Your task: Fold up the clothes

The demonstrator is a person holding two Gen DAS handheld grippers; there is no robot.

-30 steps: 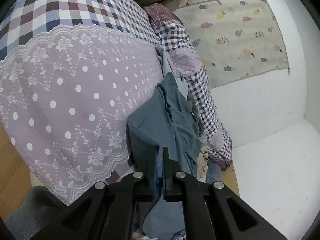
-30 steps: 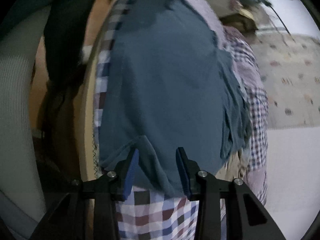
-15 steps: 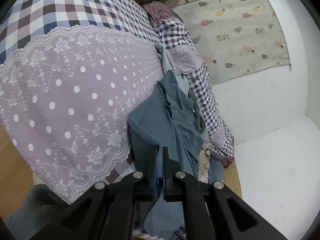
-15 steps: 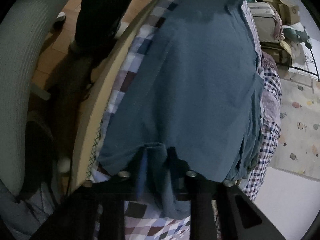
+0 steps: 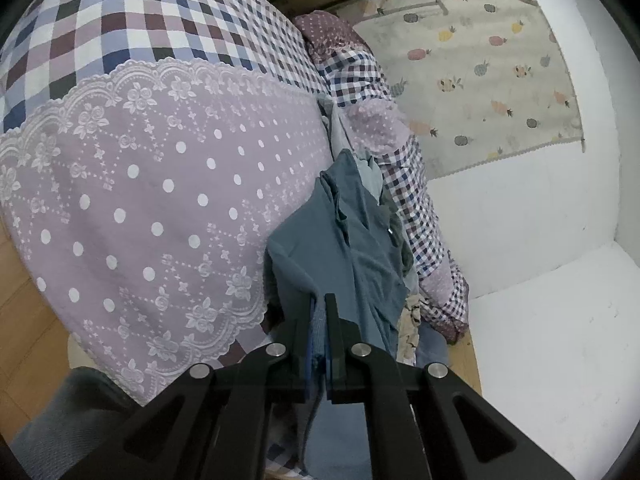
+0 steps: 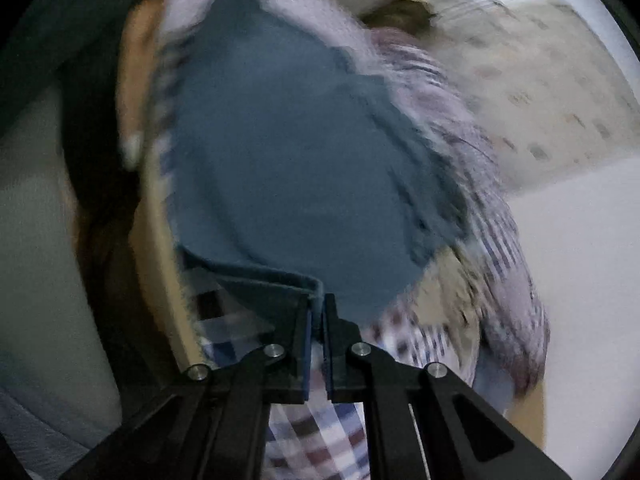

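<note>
1. The bed [image 5: 120,20], in a checked sheet with a lilac polka-dot lace-edged cover [image 5: 160,200], carries everything.
2. A slate-blue cotton garment [image 5: 352,248] lies along the bed's near edge, over the checked sheet.
3. My left tongs [image 5: 319,320] are clenched on its fabric.
4. My right tongs [image 6: 317,320] pinch its folded hem; this view is blurred.
</note>
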